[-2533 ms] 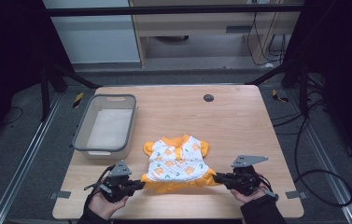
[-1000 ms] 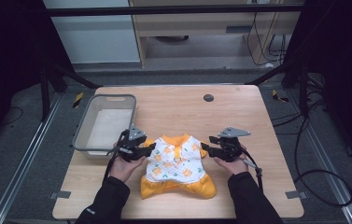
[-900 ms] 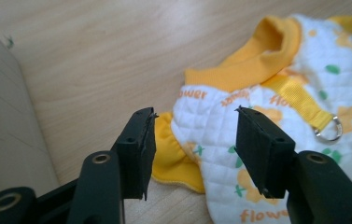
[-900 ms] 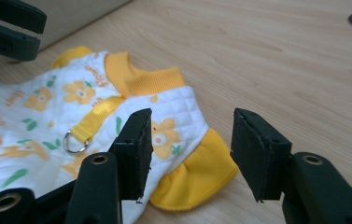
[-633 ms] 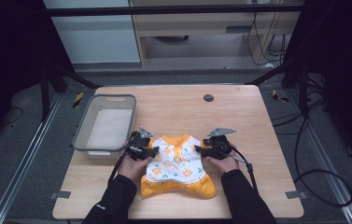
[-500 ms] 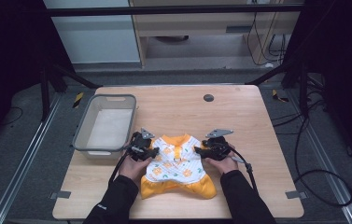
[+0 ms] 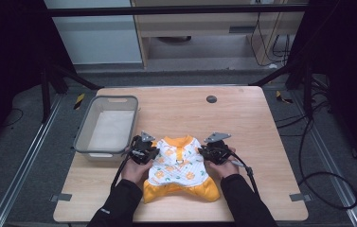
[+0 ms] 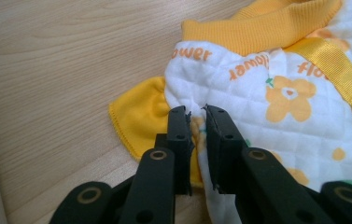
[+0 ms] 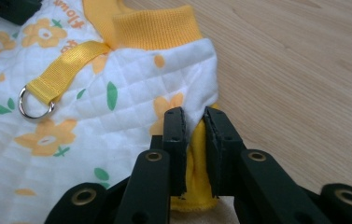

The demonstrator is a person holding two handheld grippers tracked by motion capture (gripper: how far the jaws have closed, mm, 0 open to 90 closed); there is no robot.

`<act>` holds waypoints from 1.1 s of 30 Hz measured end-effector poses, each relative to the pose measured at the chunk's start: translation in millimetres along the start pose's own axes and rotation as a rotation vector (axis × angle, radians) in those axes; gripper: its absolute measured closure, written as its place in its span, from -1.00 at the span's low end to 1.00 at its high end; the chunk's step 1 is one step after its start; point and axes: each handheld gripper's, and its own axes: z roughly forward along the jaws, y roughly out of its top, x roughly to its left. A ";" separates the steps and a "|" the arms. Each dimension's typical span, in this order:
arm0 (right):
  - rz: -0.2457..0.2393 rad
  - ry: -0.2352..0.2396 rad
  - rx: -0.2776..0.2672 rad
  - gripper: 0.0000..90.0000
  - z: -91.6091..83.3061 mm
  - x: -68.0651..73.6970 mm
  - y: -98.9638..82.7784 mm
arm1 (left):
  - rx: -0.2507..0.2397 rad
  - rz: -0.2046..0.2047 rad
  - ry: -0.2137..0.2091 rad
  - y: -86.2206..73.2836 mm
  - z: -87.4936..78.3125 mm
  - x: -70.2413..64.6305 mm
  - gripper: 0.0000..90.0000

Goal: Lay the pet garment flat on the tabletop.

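High view: white quilted pet garment with orange flowers and yellow trim [image 7: 178, 165] flat on wooden bench [image 7: 261, 142], near edge; grey plastic basket [image 7: 107, 125] to its left.
Left gripper view: print reads "flower"; left tongs [image 8: 197, 112], just closing, pinch fabric by yellow sleeve.
Right gripper view: "flow" legible; right tongs [image 9: 193, 114], just closing, clamp opposite sleeve edge.

Evenly lit worktop [image 7: 261, 142], dark surroundings.
Soft overhead light, faint shadows, no glare; the high view is slightly soft, darkest at 9 and 3 o'clock. Both gripper views are sharp, their bottom edges blurring.
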 end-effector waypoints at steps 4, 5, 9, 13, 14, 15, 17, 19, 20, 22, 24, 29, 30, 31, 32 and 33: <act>0.039 0.022 0.001 0.82 -3.0 -1.3 2.5 | -0.006 -0.017 -0.007 0.3 -1.3 1.8 0.85; 0.030 0.024 -0.002 0.82 -5.1 -0.9 3.7 | -0.012 -0.012 -0.002 0.7 -2.6 1.3 0.86; 0.016 0.035 -0.052 0.83 -17.8 2.3 10.9 | -0.076 -0.003 -0.010 4.2 -15.9 -1.8 0.89; 0.003 0.047 -0.115 0.83 -35.4 6.1 19.6 | -0.149 0.018 -0.021 13.8 -35.6 -5.3 0.90; -0.008 0.043 -0.141 0.83 -41.2 7.1 23.5 | -0.165 0.024 -0.021 16.9 -39.3 -6.3 0.90; -0.010 0.039 -0.154 0.83 -44.7 7.8 26.3 | -0.184 0.032 -0.019 21.8 -44.1 -7.5 0.90; -0.022 0.015 -0.198 0.83 -52.4 7.2 34.6 | -0.216 0.050 -0.006 34.0 -51.7 -9.5 0.90; -0.019 -0.022 -0.236 0.83 -56.8 4.6 43.5 | -0.241 0.065 0.020 48.1 -56.9 -9.4 0.90; -0.027 -0.057 -0.255 0.83 -57.6 2.6 47.9 | -0.263 0.062 0.039 57.2 -57.9 -8.6 0.90; -0.027 -0.133 -0.282 0.81 -55.0 -4.4 59.3 | -0.288 0.057 0.070 69.2 -56.3 -6.0 0.89; -0.034 -0.192 -0.282 0.77 -50.4 -9.2 65.6 | -0.308 0.037 0.108 79.7 -50.2 -1.9 0.80; -0.009 -0.272 -0.250 0.49 -42.0 -16.4 65.9 | -0.307 -0.035 0.118 82.6 -45.3 6.5 0.14; -0.010 -0.264 -0.252 0.44 -43.0 -16.6 64.0 | -0.309 -0.034 0.115 80.1 -47.6 6.6 0.14; -0.012 -0.254 -0.245 0.38 -44.7 -16.8 62.1 | -0.311 -0.027 0.121 78.0 -49.7 6.9 0.13; -0.014 -0.251 -0.240 0.36 -46.3 -16.6 60.8 | -0.312 -0.030 0.116 74.9 -53.0 7.3 0.11; -0.019 -0.251 -0.235 0.32 -49.4 -16.4 58.9 | -0.315 -0.036 0.101 71.8 -56.5 8.2 0.07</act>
